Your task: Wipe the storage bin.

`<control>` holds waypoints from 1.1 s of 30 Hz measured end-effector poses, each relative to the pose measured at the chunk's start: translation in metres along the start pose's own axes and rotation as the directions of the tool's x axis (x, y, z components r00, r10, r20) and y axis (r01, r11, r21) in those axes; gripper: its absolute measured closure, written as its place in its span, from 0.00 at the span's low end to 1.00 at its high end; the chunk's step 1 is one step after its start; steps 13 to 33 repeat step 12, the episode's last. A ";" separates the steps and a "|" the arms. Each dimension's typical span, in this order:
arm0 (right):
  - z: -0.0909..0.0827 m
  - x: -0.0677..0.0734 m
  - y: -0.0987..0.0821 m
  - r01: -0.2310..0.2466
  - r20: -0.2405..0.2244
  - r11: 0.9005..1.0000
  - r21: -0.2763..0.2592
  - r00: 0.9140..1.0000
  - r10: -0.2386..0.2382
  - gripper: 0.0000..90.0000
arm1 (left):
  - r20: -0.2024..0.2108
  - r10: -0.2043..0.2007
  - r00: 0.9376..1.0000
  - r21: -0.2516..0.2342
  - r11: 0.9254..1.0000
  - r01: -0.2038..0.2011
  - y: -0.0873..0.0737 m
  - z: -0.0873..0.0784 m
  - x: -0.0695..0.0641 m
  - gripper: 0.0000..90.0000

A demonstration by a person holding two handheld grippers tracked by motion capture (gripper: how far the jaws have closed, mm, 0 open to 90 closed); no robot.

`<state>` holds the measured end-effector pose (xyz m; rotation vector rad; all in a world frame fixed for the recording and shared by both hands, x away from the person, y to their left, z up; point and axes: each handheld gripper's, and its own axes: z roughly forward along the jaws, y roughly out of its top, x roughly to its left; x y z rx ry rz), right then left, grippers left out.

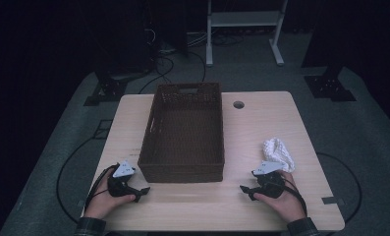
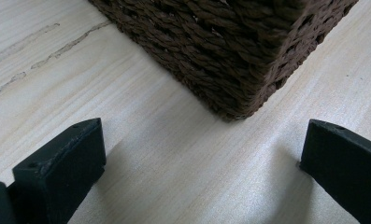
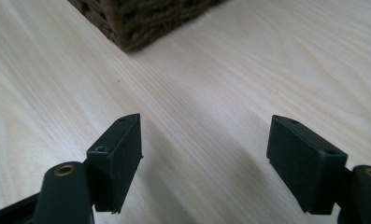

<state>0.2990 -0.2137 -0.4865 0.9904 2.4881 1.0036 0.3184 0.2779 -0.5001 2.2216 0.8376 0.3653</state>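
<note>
On the pale wooden table (image 1: 192,201), the left gripper (image 1: 144,191) rests at seven o'clock with jaws wide and empty, the dark brown woven rectangular basket (image 1: 185,132) stands centred, and the right gripper (image 1: 244,189), jaws spread and empty, sits at five o'clock just below the white knitted cloth bundle (image 1: 278,152).

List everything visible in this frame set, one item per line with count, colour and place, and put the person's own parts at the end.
table: one, light wood, centre of the high view, with a round hole near its far edge.
basket: one, dark brown woven, middle of the table, nothing seen inside.
cloth: one, white, bunched, on the table right of the basket, just beyond the right gripper.
frame: one, white metal, on the floor beyond the table.
cables: several, black, on the grey floor beyond the table.
left gripper: one, black with a grey plate, near the basket's near left corner, jaws open, nothing between them.
right gripper: one, black with a grey plate, near the cloth, jaws open, nothing between them.
</note>
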 end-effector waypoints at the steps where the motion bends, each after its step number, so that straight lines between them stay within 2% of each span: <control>1: 0.001 0.000 0.000 0.006 0.004 1.000 0.005 1.000 -0.006 0.29 | 0.000 0.000 1.000 0.000 1.000 0.000 0.000 0.000 0.000 0.00; 7: 0.006 0.001 -0.002 0.020 0.008 0.999 0.035 1.000 -0.020 0.29 | 0.001 0.000 1.000 0.000 1.000 0.000 0.000 0.000 0.000 0.00; 33: 0.006 0.000 -0.002 0.013 0.001 0.999 0.036 1.000 -0.013 0.28 | 0.001 0.001 1.000 0.000 1.000 -0.001 0.000 0.000 0.000 0.00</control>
